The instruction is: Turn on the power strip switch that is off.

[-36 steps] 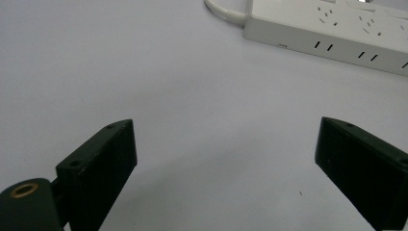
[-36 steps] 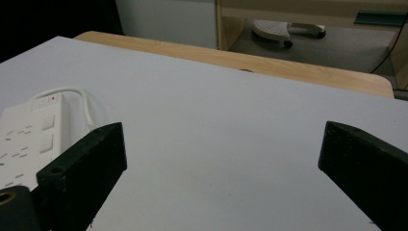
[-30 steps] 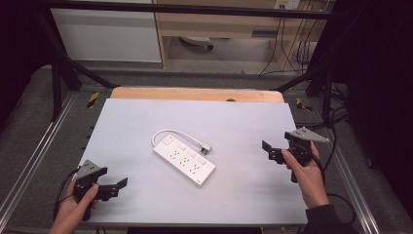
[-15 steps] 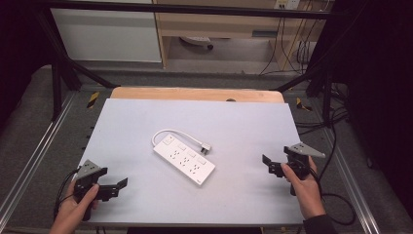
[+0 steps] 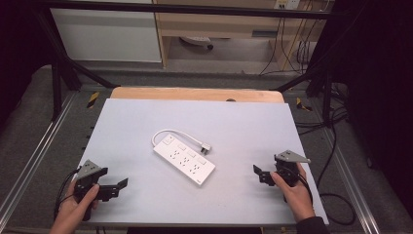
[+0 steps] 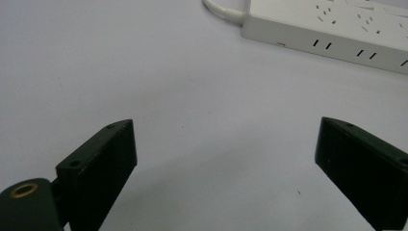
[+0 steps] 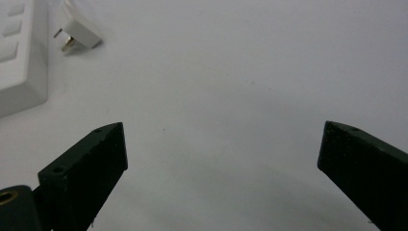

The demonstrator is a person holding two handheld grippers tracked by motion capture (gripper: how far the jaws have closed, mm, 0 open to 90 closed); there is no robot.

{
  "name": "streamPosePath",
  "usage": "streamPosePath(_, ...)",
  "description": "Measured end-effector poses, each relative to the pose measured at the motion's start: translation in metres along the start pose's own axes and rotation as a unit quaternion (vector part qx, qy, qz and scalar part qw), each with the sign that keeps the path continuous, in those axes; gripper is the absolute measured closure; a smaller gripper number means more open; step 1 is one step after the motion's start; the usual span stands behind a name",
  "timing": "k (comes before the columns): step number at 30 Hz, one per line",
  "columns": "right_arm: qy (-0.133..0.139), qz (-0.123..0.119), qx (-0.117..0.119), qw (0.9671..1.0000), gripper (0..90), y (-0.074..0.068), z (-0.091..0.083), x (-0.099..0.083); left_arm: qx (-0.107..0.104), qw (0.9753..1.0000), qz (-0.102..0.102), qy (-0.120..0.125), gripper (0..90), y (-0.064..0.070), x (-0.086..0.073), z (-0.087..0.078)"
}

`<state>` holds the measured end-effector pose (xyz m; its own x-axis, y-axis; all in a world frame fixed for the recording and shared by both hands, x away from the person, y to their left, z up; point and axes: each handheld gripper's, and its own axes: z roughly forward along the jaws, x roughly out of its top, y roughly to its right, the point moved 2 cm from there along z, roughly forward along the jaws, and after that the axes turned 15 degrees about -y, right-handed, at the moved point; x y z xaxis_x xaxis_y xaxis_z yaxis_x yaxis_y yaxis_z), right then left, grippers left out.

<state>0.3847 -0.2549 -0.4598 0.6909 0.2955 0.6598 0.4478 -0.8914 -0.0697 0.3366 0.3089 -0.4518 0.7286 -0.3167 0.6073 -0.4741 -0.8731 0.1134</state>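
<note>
On table [image 5: 146, 112]: one white power strip [image 5: 184, 158], one plug [image 5: 206, 148]; left tool [image 5: 117, 186], right tool [image 5: 259, 174] both spread wide, empty.

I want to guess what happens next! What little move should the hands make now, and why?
Probably bring the right tool forward toward the white plug. Both tools are open and hold nothing, the left tool too, and the power strip lies mid-table with its plug loose beside it, nearer the right side.

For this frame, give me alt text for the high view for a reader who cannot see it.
A white power strip with its cord and plug lies mid-table, untouched. A person's hands hold an open left gripper and right gripper near the front corners.
</note>
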Motion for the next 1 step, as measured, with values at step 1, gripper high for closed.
streamPosePath(1, -0.008, -0.002, -0.001, 1.0000, 3.6, -0.0008, 0.0025, 0.0001, 0.000, 1.0000, 0.000, 0.000, 7.4, 0.0001, 0.0002, 0.0002)
